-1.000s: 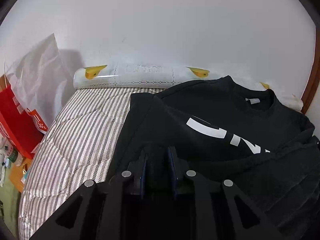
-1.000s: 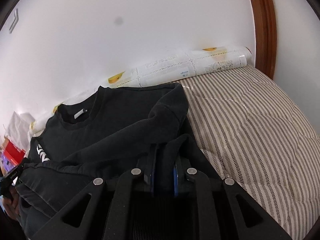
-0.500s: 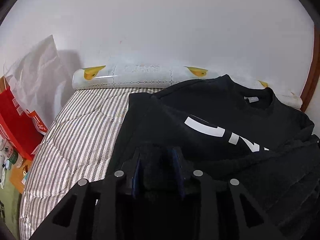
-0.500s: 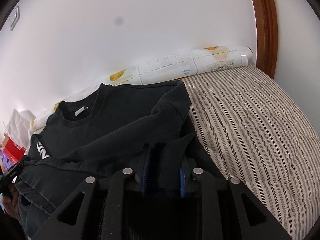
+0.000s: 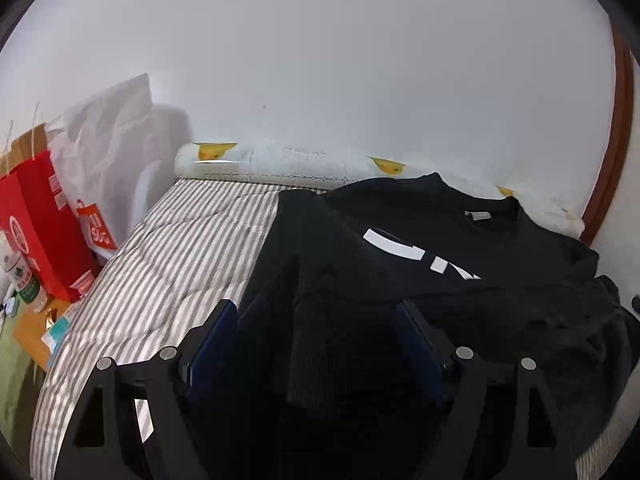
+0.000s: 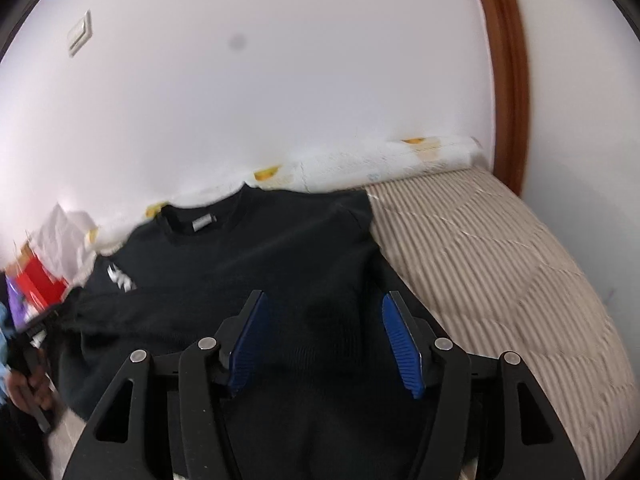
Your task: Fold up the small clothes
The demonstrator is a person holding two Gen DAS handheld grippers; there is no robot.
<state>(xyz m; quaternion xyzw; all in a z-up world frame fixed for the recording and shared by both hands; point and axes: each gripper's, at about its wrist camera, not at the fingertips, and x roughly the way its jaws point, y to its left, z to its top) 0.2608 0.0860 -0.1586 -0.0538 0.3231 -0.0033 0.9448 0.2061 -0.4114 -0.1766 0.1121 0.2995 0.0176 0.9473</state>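
Sweatshirt (image 5: pixel 420 264) lies on the striped bed (image 5: pixel 168 264); left claw (image 5: pixel 320 332) and right claw (image 6: pixel 324 332) gape wide, empty.

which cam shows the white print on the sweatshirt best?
Left wrist: the white print lies sharp and mostly unobstructed on the black sweatshirt. Right wrist catches only a small, blurred piece of it at the garment's left edge.

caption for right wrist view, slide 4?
Right gripper open over black sweatshirt on striped mattress.
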